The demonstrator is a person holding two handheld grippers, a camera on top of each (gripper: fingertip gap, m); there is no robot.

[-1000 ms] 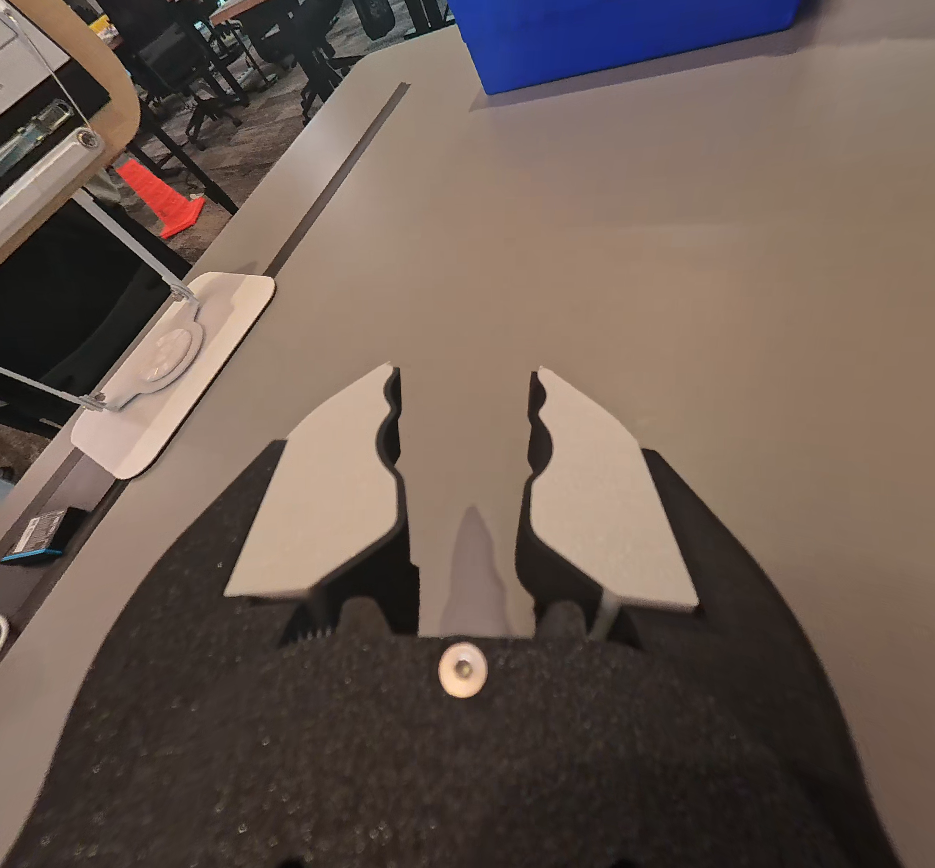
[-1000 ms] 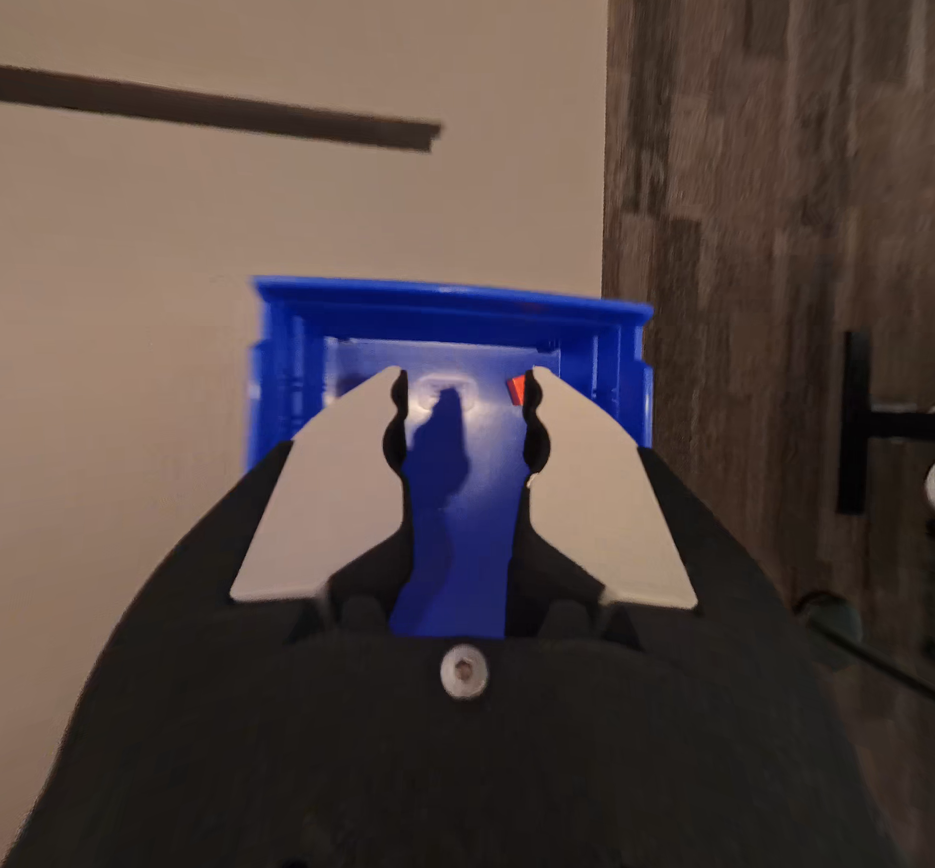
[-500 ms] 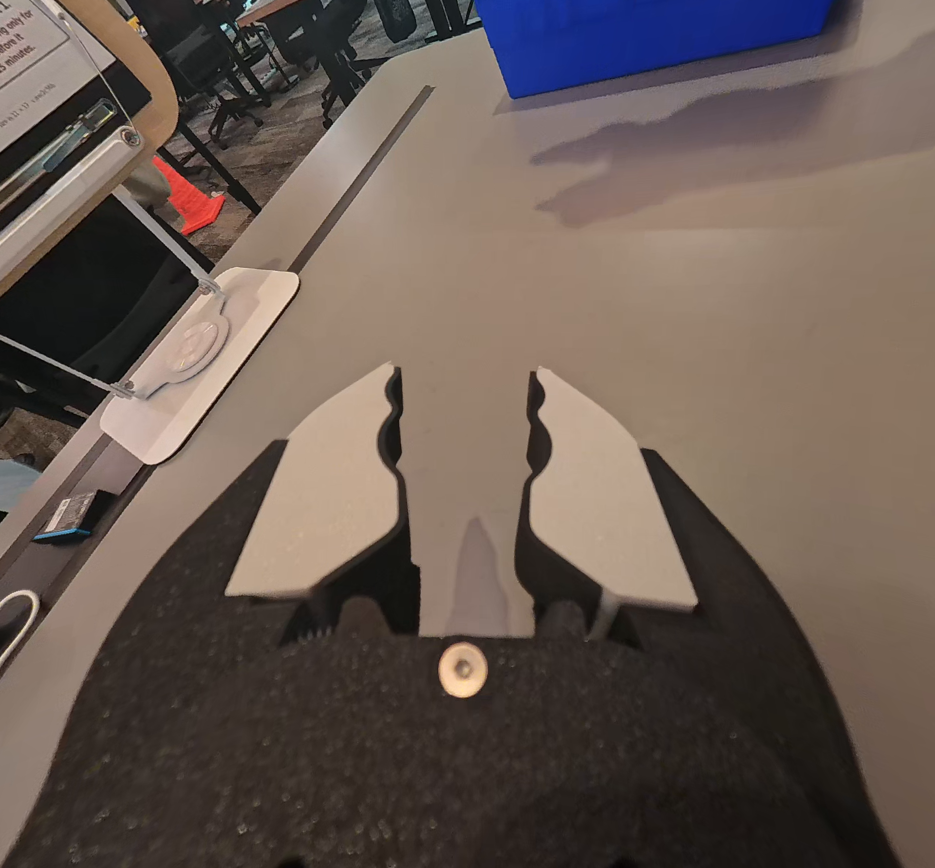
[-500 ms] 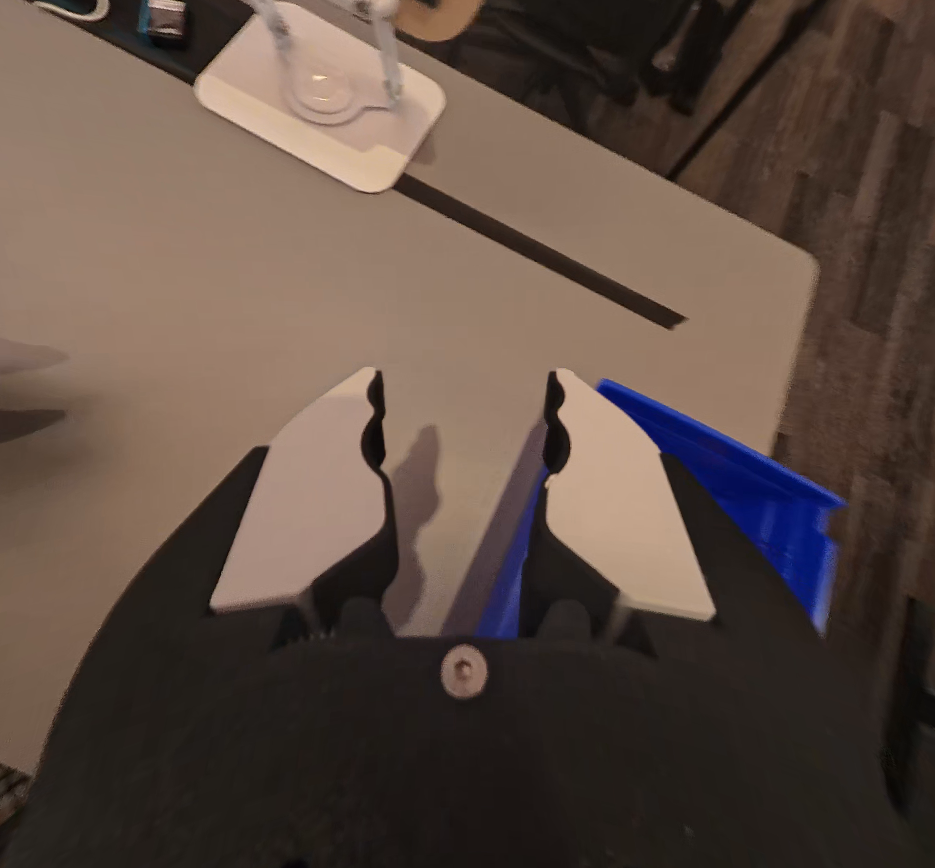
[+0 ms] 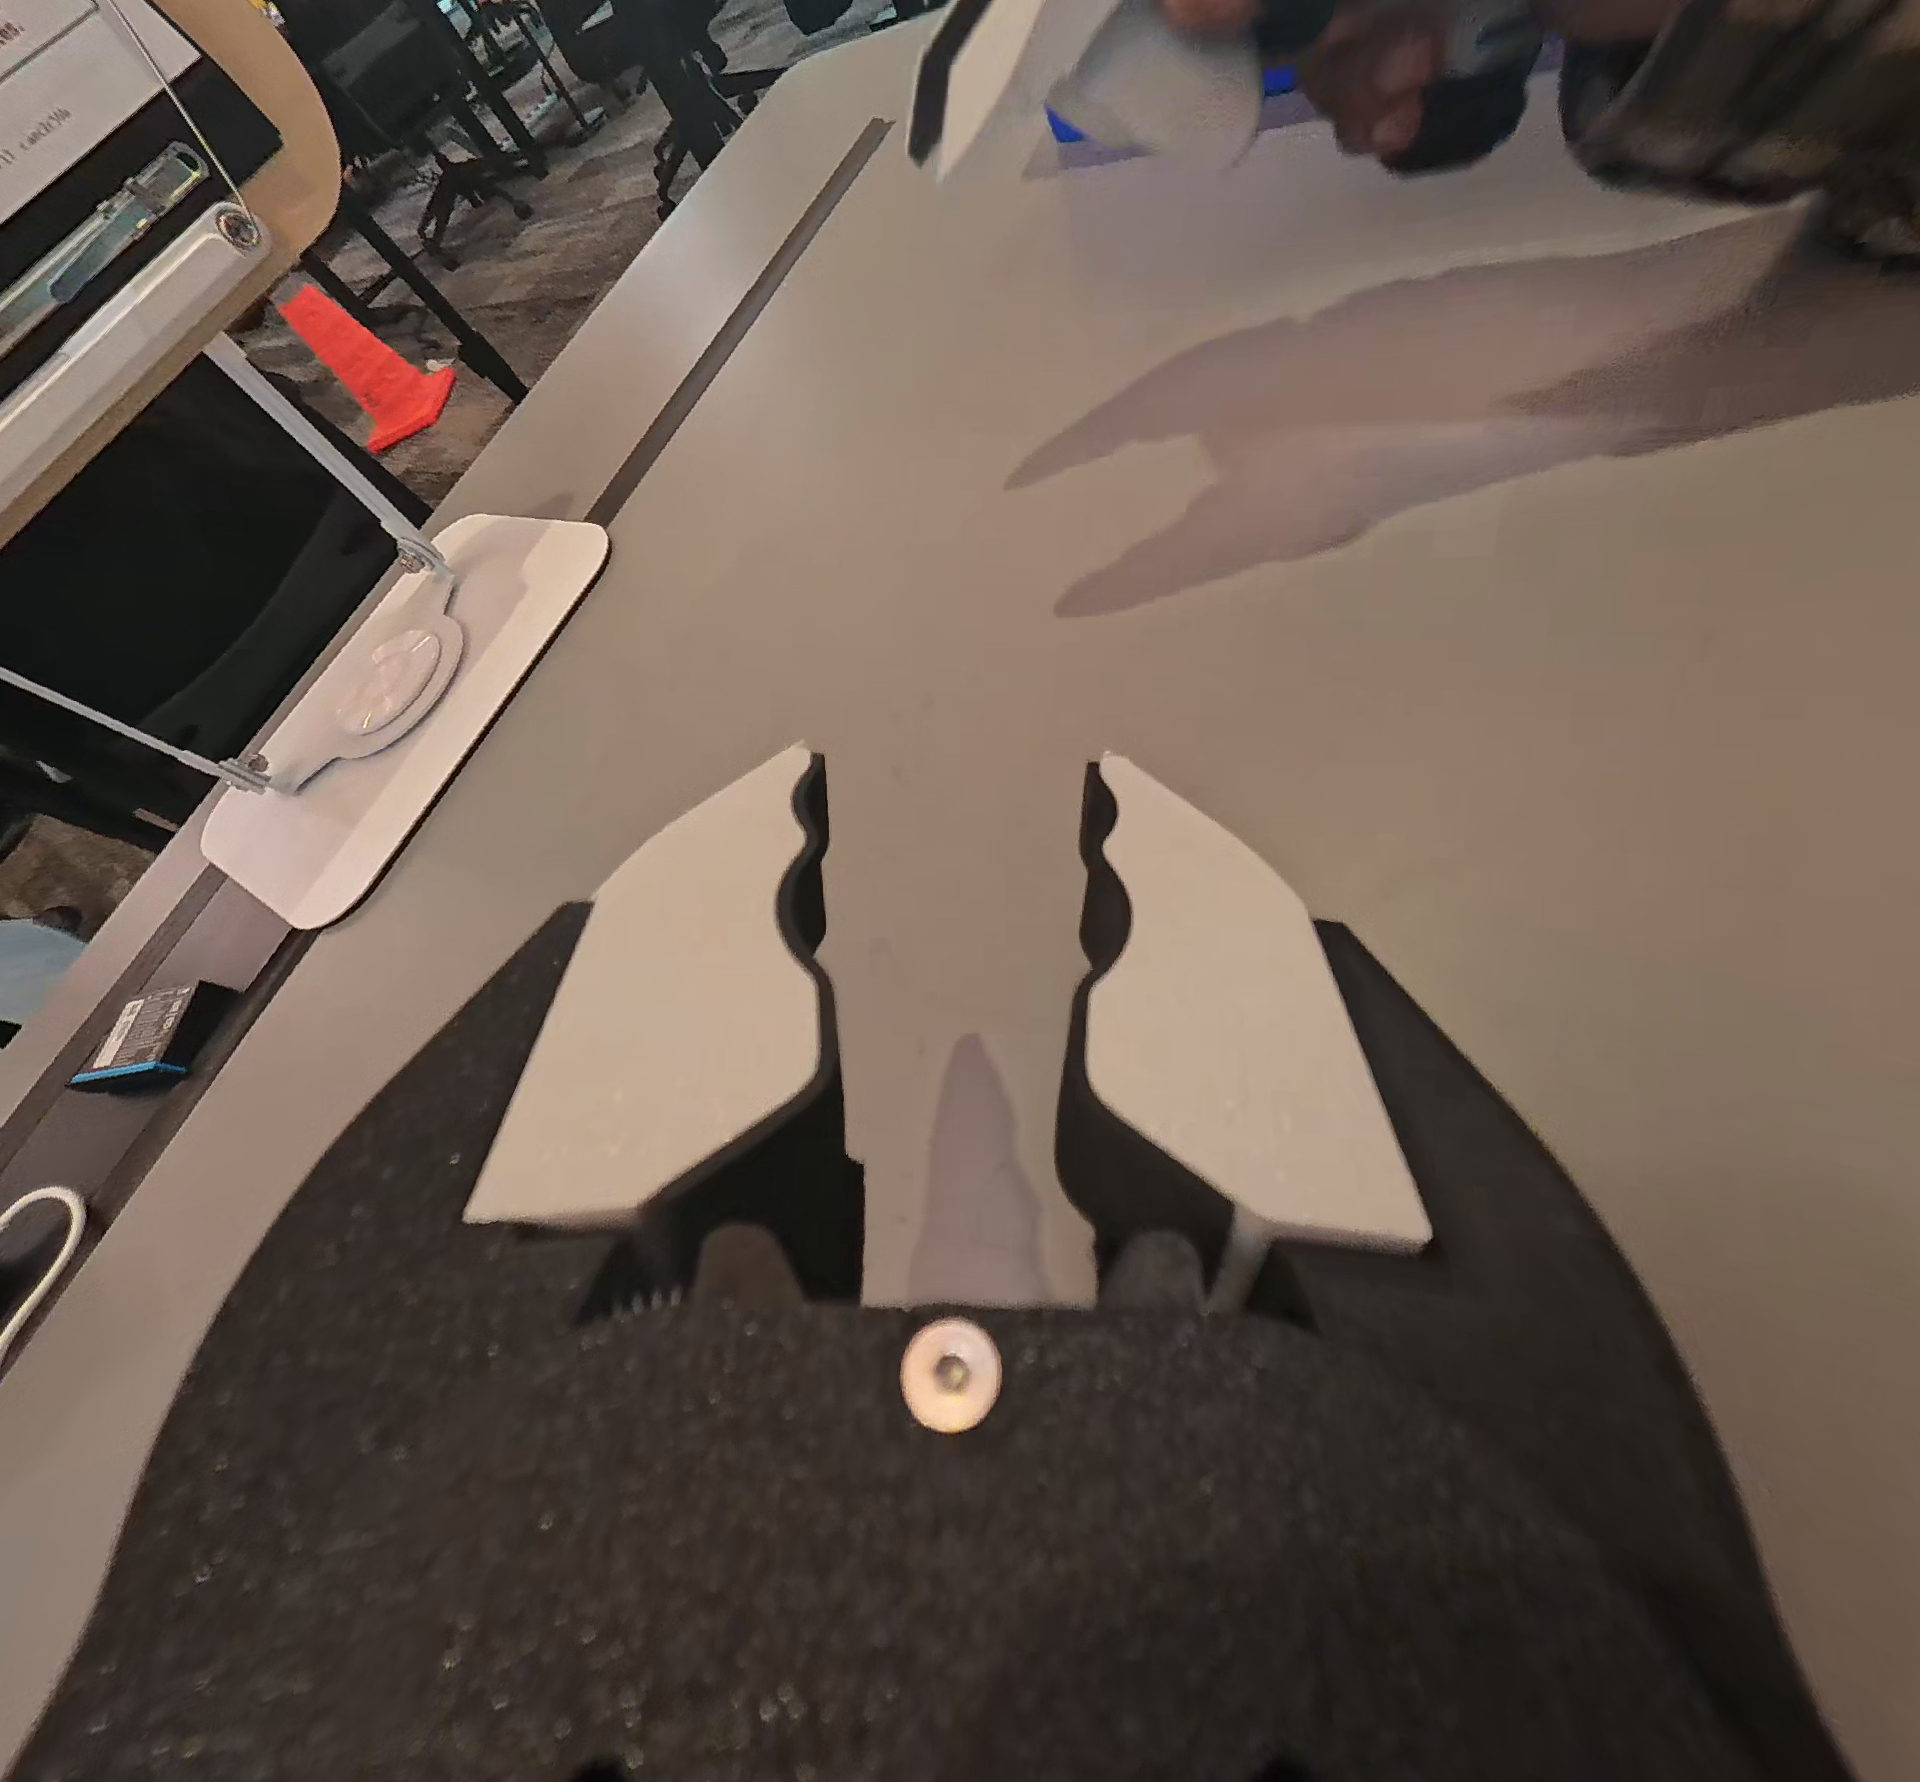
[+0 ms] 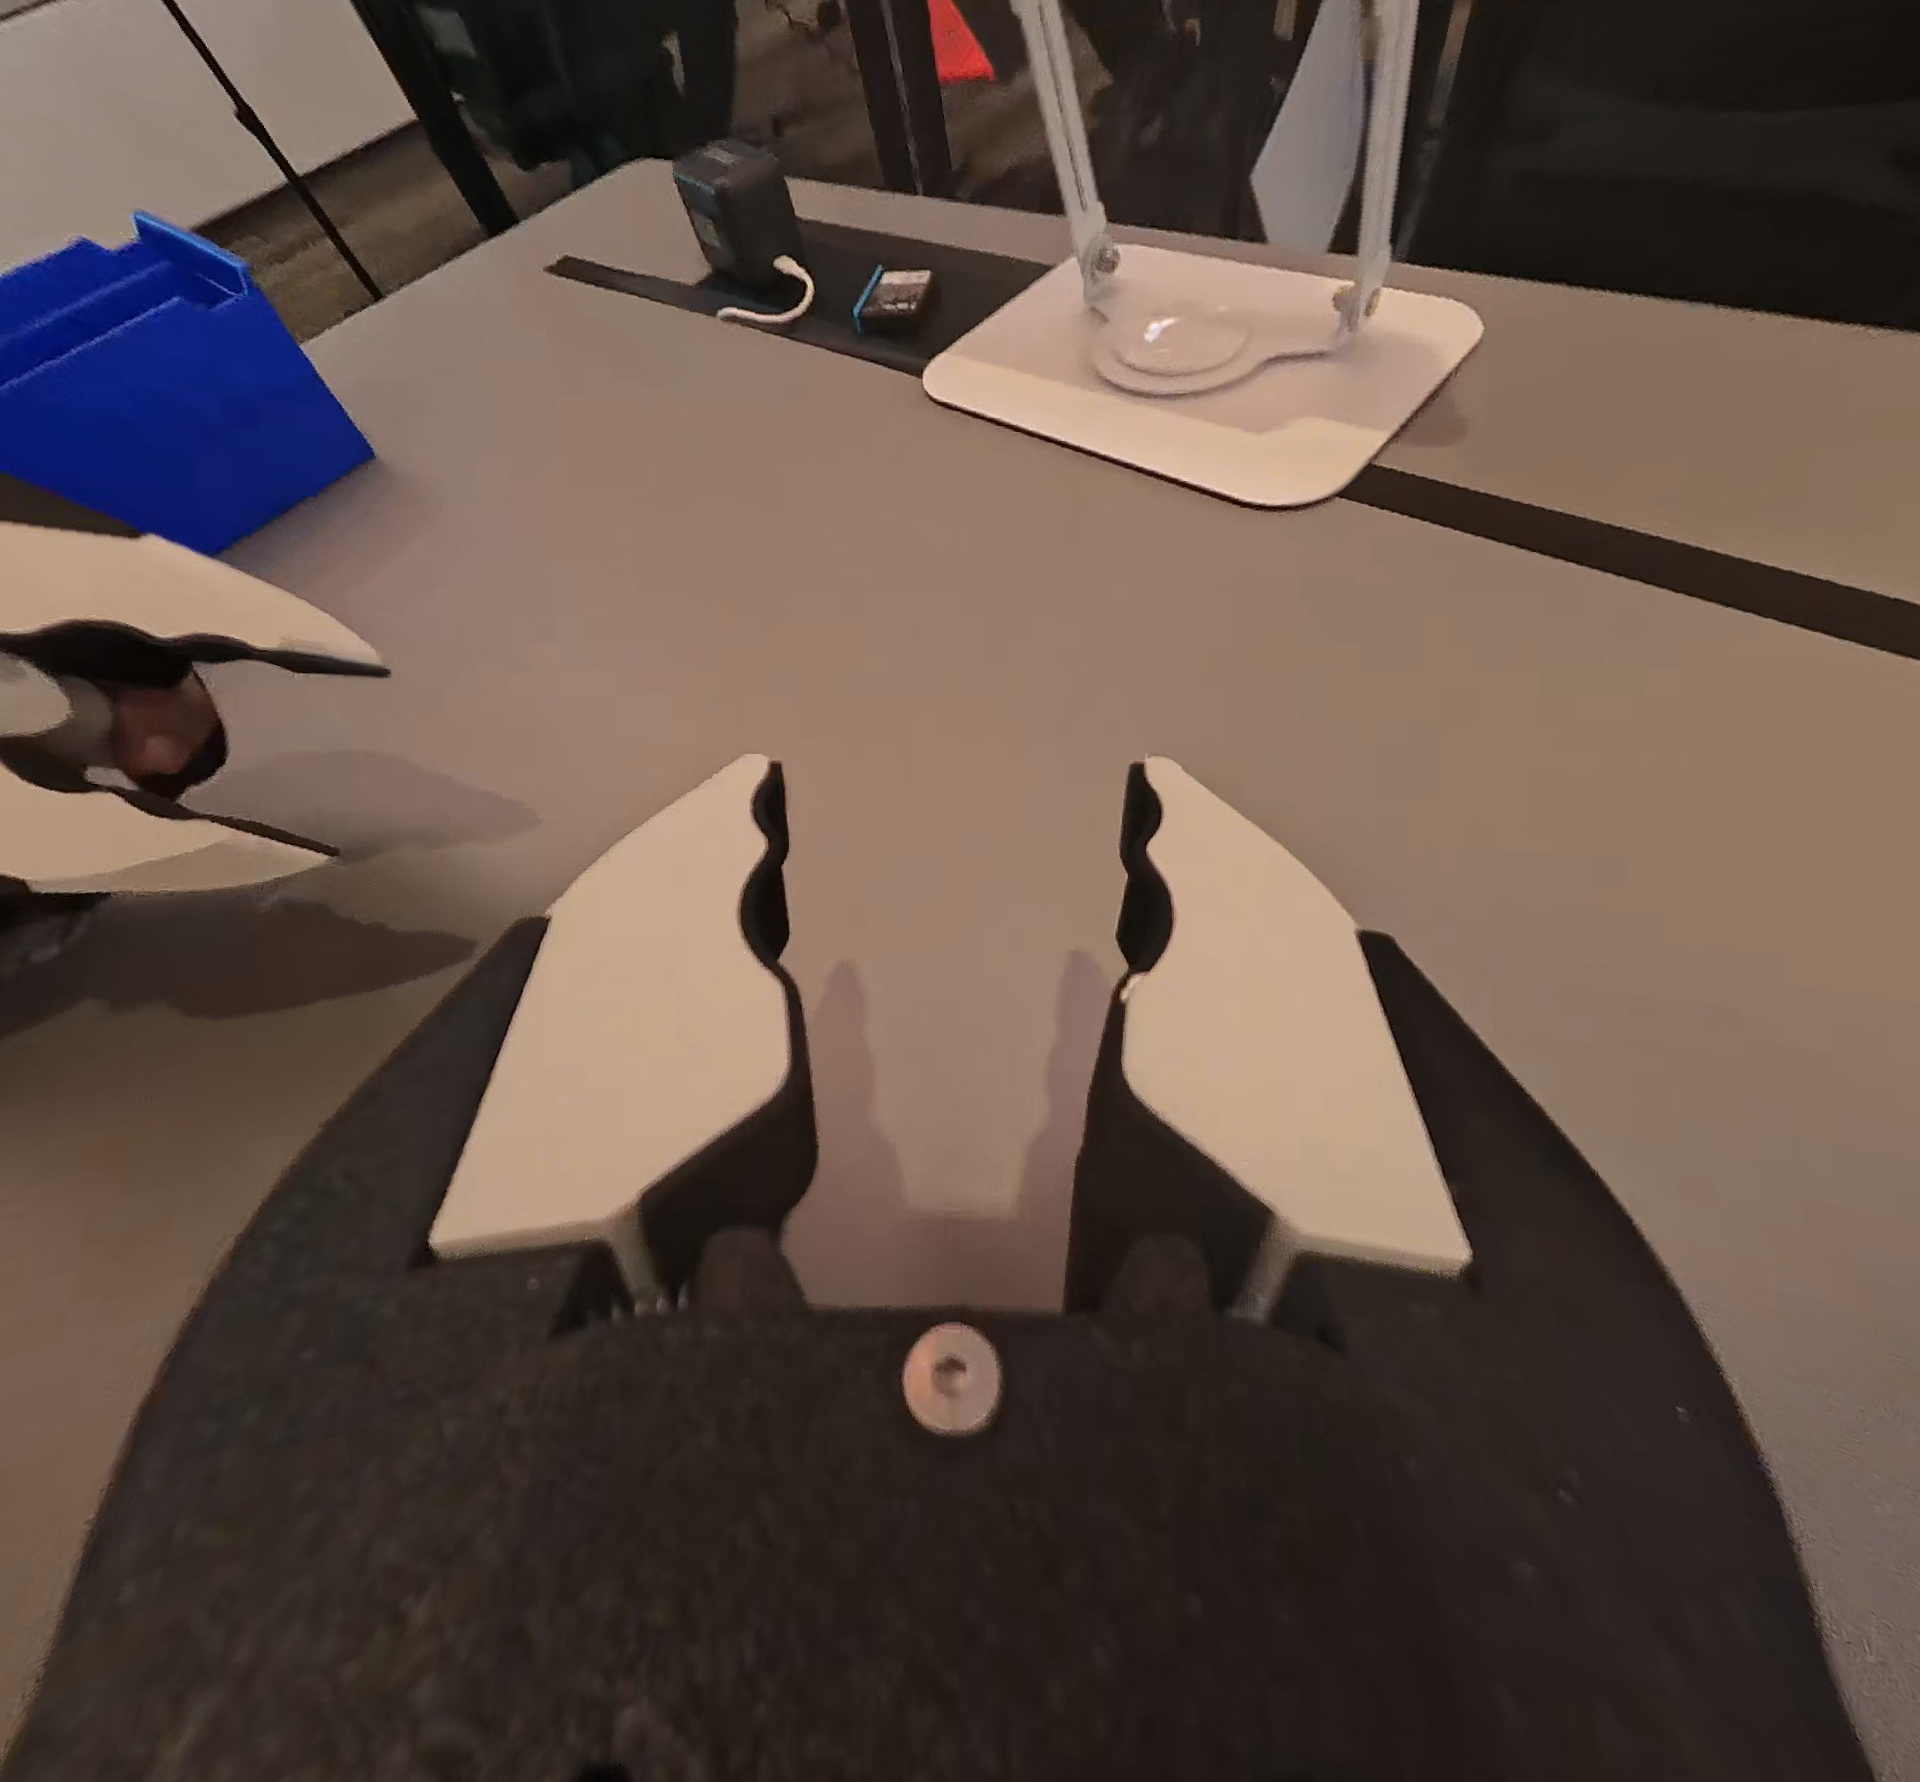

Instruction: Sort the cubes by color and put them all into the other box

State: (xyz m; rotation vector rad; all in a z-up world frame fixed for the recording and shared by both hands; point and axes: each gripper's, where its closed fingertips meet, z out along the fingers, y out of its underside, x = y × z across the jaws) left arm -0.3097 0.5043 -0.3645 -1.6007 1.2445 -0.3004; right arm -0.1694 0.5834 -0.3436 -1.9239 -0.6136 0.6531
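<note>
No cubes show in either view. My left gripper [image 5: 956,766] is open and empty, low over the grey table [image 5: 1351,901]. My right gripper [image 6: 956,766] is open and empty, also low over the table, facing a white stand. In the left wrist view the right gripper [image 5: 1039,18], held by a hand, hangs at the top right and hides all but a sliver of a blue box [image 5: 1070,122]. In the right wrist view a blue box [image 6: 156,382] stands at the far left, and the left gripper [image 6: 358,761] reaches in, open, from the left edge.
A white stand base [image 6: 1205,382] sits on the table by a dark slot; it also shows in the left wrist view [image 5: 405,714]. A black charger [image 6: 738,215] with a white cable and a small black device [image 6: 894,293] lie in the slot. Chairs, desks and an orange cone [image 5: 364,371] lie beyond the table edge.
My right gripper has swung away from above the blue box with a red cube in it, across the table, to face the stand. It now covers the box in the left wrist view.
</note>
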